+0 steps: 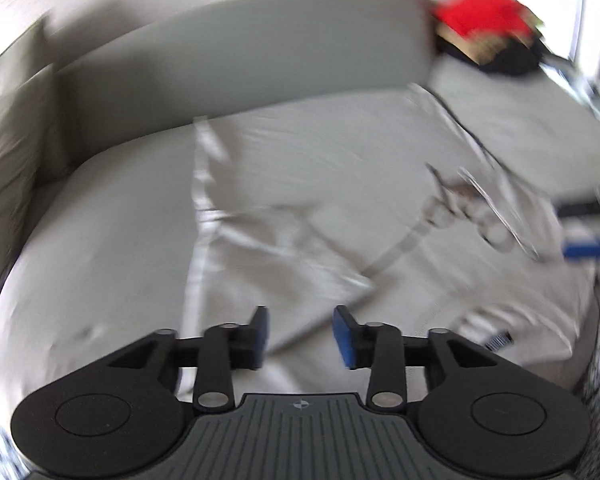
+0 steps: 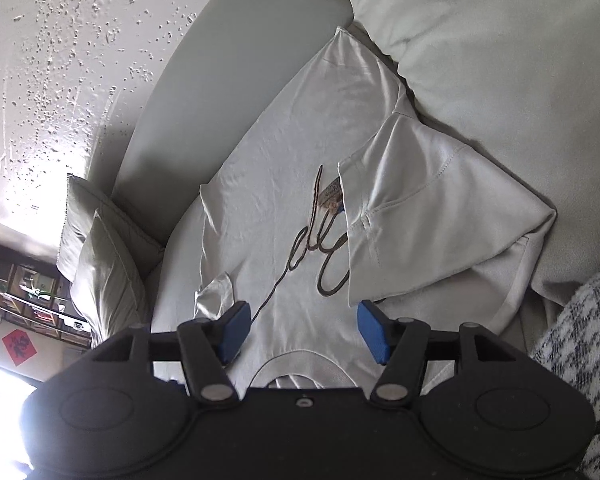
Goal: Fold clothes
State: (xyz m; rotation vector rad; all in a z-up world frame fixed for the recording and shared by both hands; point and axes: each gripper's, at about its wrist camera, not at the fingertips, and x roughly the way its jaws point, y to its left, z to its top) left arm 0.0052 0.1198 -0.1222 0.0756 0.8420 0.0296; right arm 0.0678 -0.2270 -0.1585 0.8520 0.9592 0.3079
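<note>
Item one, nearest the lens: my right hand-held gripper [image 2: 302, 330], blue pads parted, nothing between them, hovering over the neckline end of the shirt. Released.

Item two: my left hand-held gripper [image 1: 300, 336], likewise released, pads apart and empty (that view is smeared with motion blur, so fine detail is lost).

Item three, the task's thing: one pale T-shirt [image 2: 276, 208] with dark cursive lettering [image 2: 324, 256], lying front-up on the seat of a light grey sofa [image 2: 160, 128]. Its collar is close under my right gripper. One sleeve [image 2: 428, 208] is folded inward over the chest, covering the end of the lettering. The opposite sleeve [image 2: 216, 294] lies crumpled at the shirt's edge, not laid flat.

Item four, surroundings: a cushion [image 2: 100, 248] at the far sofa arm, a checked cloth [image 2: 580, 340] at the near edge, and a red-and-dark bundle [image 1: 488, 28] on the sofa back.

Step in hand, as I judge it: between grasps, with the side folds partly made. Next I would need to pinch the crumpled sleeve and its side edge and bring them across the chest, smoothing the fabric before folding lengthwise.
</note>
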